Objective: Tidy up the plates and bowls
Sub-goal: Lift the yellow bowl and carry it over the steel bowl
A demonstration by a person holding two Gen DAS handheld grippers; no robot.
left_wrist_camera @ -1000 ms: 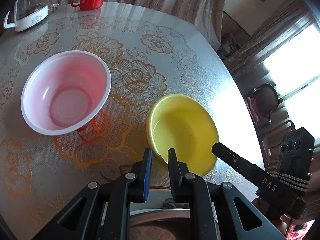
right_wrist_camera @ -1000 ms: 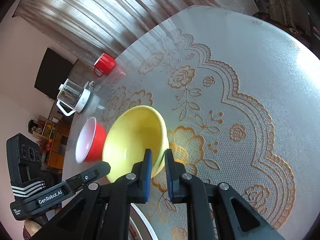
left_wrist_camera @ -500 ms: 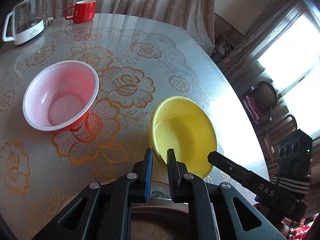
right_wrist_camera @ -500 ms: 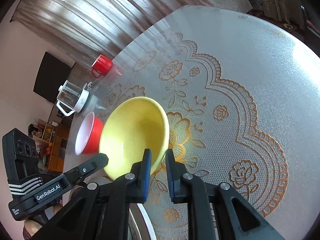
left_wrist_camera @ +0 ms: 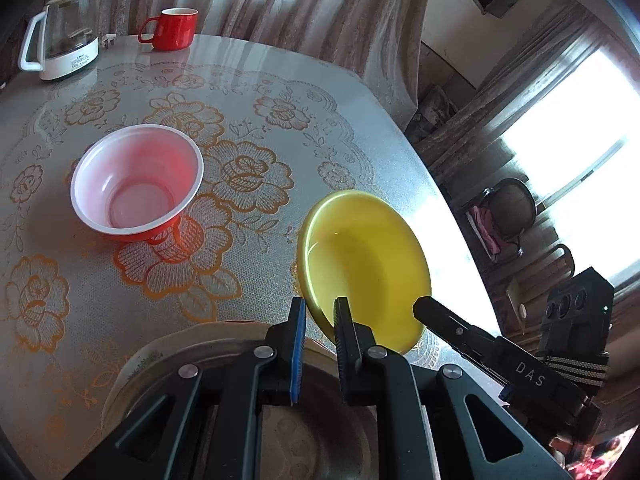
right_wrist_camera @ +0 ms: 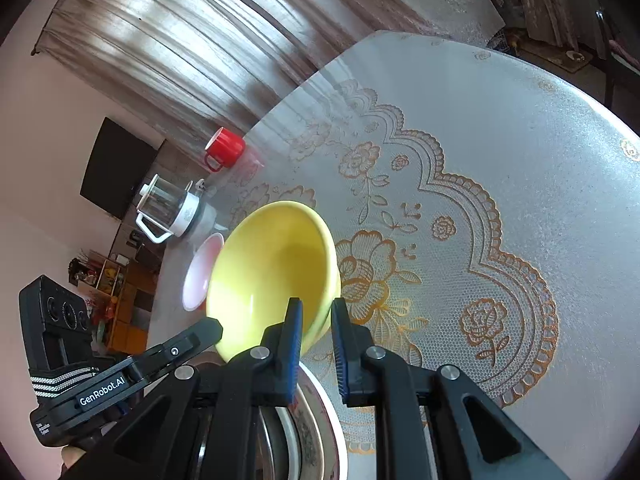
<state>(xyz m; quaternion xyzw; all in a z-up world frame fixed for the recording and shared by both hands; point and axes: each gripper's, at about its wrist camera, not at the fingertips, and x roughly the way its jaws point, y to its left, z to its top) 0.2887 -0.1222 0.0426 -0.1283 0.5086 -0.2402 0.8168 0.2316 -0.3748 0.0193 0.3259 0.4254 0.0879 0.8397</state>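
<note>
The yellow bowl (left_wrist_camera: 362, 268) is held tilted above the table (left_wrist_camera: 280, 92), its rim pinched on two sides: by the left tongs (left_wrist_camera: 320, 312) at the near edge and by the right tongs (right_wrist_camera: 314, 316) at the opposite edge. Both pairs are pressed nearly together on the rim. A plate (left_wrist_camera: 168, 364) lies just below the tongs. In the left view the pink bowl (left_wrist_camera: 136, 184) is seen whole, well apart from the yellow one; in the right view it is largely hidden behind it. A red mug (left_wrist_camera: 174, 28) and a kettle (left_wrist_camera: 64, 32) stand far back.
</note>
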